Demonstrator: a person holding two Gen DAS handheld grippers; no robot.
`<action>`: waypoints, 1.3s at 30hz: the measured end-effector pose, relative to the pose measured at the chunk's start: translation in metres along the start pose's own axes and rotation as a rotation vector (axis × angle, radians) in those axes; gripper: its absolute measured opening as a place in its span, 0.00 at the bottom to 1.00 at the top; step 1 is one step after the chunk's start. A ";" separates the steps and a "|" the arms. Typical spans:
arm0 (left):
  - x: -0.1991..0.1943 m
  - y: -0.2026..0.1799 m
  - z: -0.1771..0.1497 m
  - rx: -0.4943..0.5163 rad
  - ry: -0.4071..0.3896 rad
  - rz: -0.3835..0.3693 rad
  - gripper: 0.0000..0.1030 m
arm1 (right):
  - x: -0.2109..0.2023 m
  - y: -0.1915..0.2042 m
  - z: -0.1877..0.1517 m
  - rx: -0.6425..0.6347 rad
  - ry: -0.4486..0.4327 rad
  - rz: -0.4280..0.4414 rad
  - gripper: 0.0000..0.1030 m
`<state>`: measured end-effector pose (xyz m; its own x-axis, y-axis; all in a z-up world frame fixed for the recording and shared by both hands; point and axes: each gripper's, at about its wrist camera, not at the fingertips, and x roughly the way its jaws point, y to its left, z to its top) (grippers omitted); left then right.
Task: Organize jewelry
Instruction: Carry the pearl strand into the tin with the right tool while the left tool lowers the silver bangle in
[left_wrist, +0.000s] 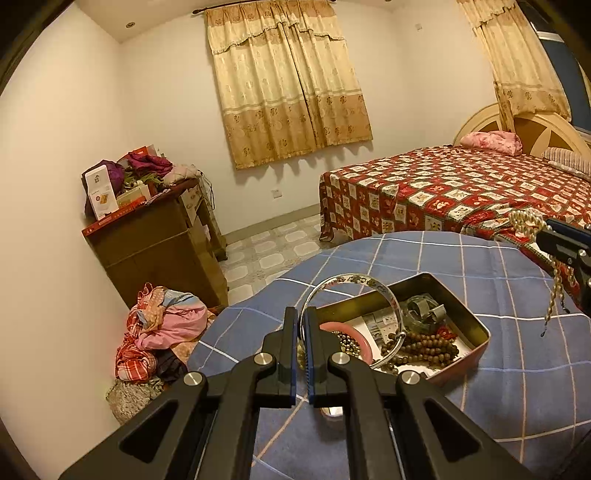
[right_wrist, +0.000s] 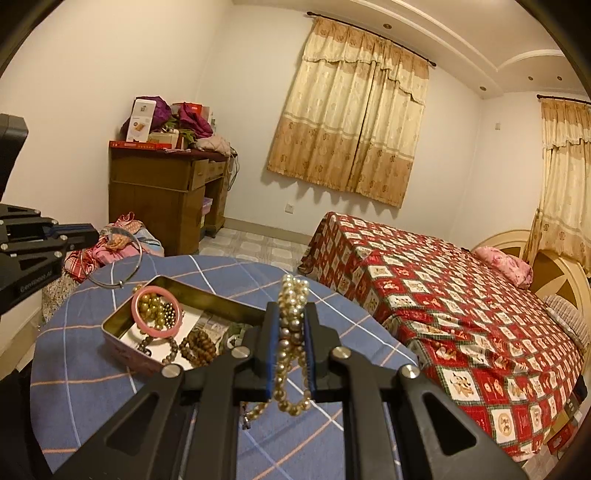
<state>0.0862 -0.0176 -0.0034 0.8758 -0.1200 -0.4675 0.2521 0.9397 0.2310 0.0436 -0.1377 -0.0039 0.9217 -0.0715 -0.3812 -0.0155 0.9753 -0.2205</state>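
Over the blue checked tablecloth (left_wrist: 480, 266), left gripper (left_wrist: 303, 317) is pinching a silver bangle (left_wrist: 351, 280), right gripper (right_wrist: 291, 314) is clamping a pearl strand (right_wrist: 291, 295). Open tin (right_wrist: 122, 332) is sitting below with beads, pink bangle (right_wrist: 157, 314). Red patterned bed (right_wrist: 461, 295), wooden cabinet (left_wrist: 155, 243) are standing behind.

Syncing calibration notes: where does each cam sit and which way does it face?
Left wrist: on the left gripper, looking along its fingers over the tin; shut on a silver bangle; right gripper at the edge.
Right wrist: on the right gripper, shut on a pearl necklace, facing the bed.
Shared: tin, table, bed, curtains.
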 end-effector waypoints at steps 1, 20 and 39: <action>0.002 0.000 0.000 -0.001 0.002 0.002 0.02 | 0.002 0.000 0.001 -0.001 0.001 0.001 0.14; 0.044 -0.003 0.004 0.022 0.057 0.013 0.02 | 0.047 0.016 0.011 -0.043 0.061 0.015 0.14; 0.075 -0.007 -0.001 0.030 0.114 0.005 0.02 | 0.082 0.035 0.008 -0.077 0.121 0.039 0.14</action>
<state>0.1499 -0.0329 -0.0414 0.8251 -0.0771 -0.5597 0.2617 0.9301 0.2577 0.1212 -0.1082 -0.0357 0.8664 -0.0627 -0.4954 -0.0848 0.9592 -0.2695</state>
